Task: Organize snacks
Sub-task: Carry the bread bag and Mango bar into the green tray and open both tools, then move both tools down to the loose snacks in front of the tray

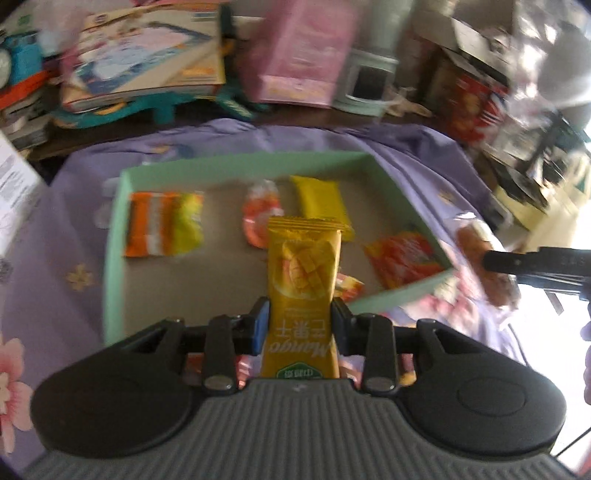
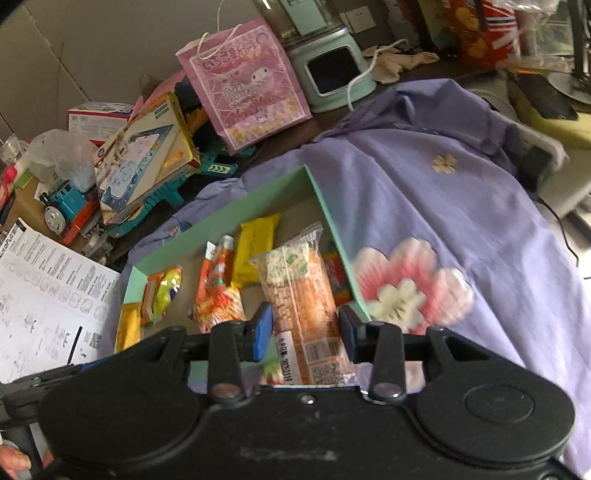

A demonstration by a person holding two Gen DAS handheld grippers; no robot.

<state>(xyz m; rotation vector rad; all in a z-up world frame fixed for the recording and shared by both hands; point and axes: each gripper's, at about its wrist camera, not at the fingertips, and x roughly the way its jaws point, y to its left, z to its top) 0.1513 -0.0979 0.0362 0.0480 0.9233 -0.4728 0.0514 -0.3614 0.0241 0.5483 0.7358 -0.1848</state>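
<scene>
A lilac cloth (image 2: 424, 206) printed with pink and cream flowers covers the near part of the dark wooden desk (image 2: 295, 136); its far edge is bare. Along that far edge stand a pink paper gift bag (image 2: 245, 88) with white cord handles, a mint-green appliance (image 2: 330, 70) with a dark window, and a tilted picture box (image 2: 144, 162). At the desk's left corner lie a blue toy locomotive (image 2: 61, 206) and a printed instruction sheet (image 2: 48, 291). Flat brown cardboard (image 2: 92, 40) leans behind them. A white wall socket (image 2: 360, 18) sits on the pale wall. Bright daylight (image 1: 546, 332) washes out the right edge.
</scene>
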